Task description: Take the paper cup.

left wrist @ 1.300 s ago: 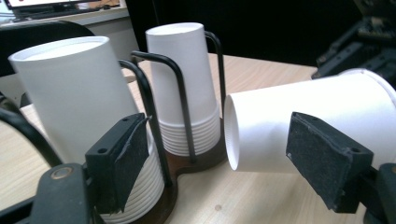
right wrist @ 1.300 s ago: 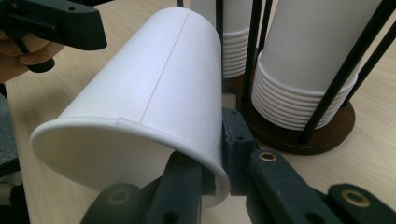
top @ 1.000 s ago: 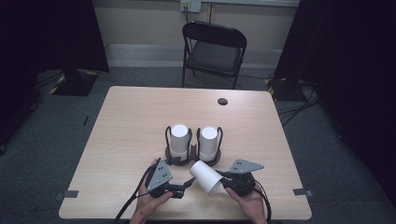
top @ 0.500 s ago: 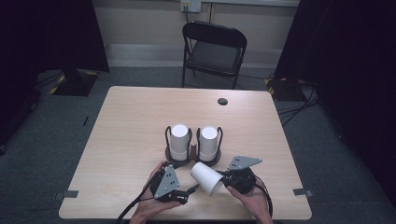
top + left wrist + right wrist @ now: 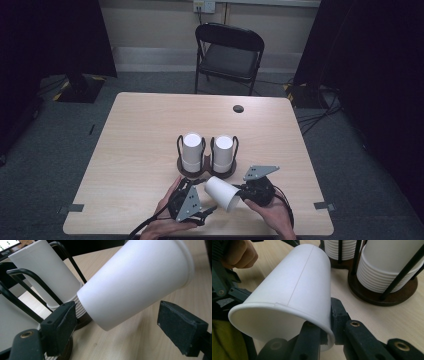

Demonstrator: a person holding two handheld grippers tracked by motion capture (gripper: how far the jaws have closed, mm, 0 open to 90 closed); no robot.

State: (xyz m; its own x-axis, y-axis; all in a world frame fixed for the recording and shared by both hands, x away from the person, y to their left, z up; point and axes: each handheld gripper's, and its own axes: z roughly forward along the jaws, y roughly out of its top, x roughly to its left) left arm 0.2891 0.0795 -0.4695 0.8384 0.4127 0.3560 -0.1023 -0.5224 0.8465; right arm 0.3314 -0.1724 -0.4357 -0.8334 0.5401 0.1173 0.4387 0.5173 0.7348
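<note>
Here, a single white paper cup (image 5: 221, 193) is held clear of the tabletop (image 5: 140, 130) by the right gripper (image 5: 245, 195), whose jaws are clenched on the cup's rim wall, one inside the mouth and one outside, as is seen in the right gripper view (image 5: 287, 307). The cup is carried on its side and tilted: its long axis runs away from the right gripper toward the left gripper (image 5: 200, 212), with the closed base pointed at the left gripper and slightly up, and the open mouth turned back toward the right hand (image 5: 272, 217).

The left gripper is released, its jaws spread wide. In the left gripper view, the cup's narrow base (image 5: 130, 287) lies just ahead of and between those jaws, not touched by either; the base is crossed somewhat obliquely, nearer the jaw at the left of that view. The left gripper is therefore judged the nearer free one for any transfer, and the coming move is judged to turn on closing across the cup's body, square to its long axis.

Beyond both grippers, two stacks of cups (image 5: 192, 150) are stood upright in a black wire holder (image 5: 206, 172) on round dark bases, just past the held cup's base and apart from it.
</note>
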